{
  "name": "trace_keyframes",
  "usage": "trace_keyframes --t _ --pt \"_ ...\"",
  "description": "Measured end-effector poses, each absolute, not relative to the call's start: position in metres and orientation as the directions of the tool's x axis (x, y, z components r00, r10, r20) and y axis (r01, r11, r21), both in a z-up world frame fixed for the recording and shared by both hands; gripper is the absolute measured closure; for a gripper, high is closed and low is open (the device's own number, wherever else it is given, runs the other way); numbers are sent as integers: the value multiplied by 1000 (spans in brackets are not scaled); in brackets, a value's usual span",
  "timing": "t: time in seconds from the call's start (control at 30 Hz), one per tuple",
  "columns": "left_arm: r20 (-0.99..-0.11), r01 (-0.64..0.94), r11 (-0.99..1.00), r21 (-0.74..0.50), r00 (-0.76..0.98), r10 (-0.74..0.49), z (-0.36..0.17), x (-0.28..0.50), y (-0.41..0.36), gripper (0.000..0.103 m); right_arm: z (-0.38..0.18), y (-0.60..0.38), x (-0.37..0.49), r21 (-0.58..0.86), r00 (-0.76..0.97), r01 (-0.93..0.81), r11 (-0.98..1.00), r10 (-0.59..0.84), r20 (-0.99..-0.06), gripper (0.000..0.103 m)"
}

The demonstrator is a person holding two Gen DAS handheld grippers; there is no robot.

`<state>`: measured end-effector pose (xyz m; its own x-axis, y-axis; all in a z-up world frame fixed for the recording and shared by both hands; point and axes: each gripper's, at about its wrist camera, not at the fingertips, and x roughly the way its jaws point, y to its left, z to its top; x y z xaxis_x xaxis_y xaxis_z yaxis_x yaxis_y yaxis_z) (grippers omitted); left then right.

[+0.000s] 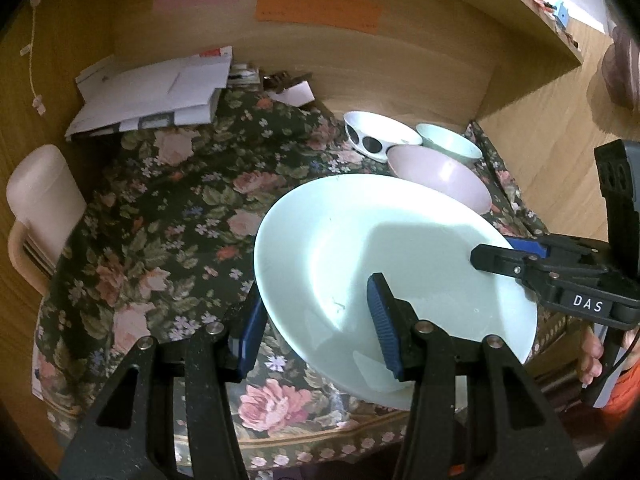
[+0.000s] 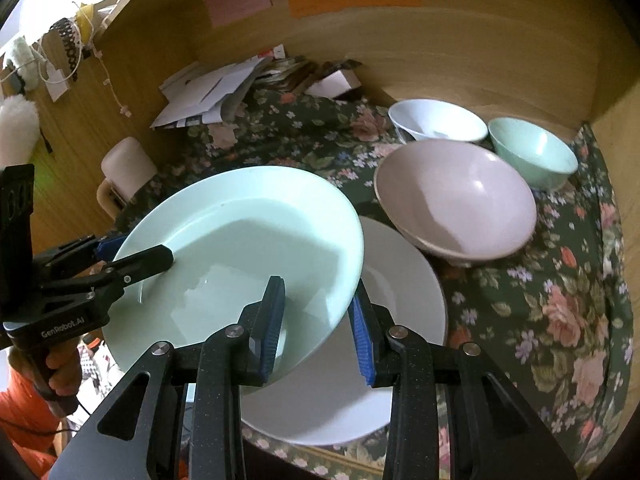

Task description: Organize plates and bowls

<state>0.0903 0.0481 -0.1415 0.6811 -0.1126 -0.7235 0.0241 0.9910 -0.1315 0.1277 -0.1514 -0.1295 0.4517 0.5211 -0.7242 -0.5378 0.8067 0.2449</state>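
Observation:
A pale green plate [image 1: 360, 248] [image 2: 240, 240] is held tilted above the floral tablecloth [image 1: 168, 216]. My left gripper [image 1: 316, 320] straddles its near-left rim with the jaws wide apart. My right gripper [image 2: 318, 320] straddles its opposite rim, also with a gap, and shows in the left wrist view [image 1: 504, 256]. A white plate [image 2: 400, 320] lies on the cloth under the green plate. A pink bowl [image 2: 456, 200], a white bowl [image 2: 436, 120] and a small green bowl [image 2: 532, 152] stand behind.
A pile of papers and envelopes [image 1: 152, 92] lies at the back left. A cream appliance [image 1: 36, 200] stands at the left edge. Wooden walls [image 1: 400, 80] close in the back and right. Coloured notes [image 1: 316, 8] hang on the back wall.

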Motion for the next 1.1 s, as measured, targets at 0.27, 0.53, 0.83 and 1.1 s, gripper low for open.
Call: trace_keyframes --t 0.27,0.53,0.83,1.1 --pt "-741 38 988 -149 657 -136 -156 95 37 54 -143 -164 126 256 446 -510 821 506 -738 74" --pt "-768 58 986 -154 621 -156 -175 105 28 54 -162 -176 128 280 430 -475 834 498 -753 73" --pt "-784 63 985 -161 599 -166 -187 114 26 54 -173 -180 131 290 417 -464 837 495 -762 74" --pt "-806 57 986 -157 569 -162 -199 123 26 54 -181 -181 134 303 401 -457 836 498 -769 74"
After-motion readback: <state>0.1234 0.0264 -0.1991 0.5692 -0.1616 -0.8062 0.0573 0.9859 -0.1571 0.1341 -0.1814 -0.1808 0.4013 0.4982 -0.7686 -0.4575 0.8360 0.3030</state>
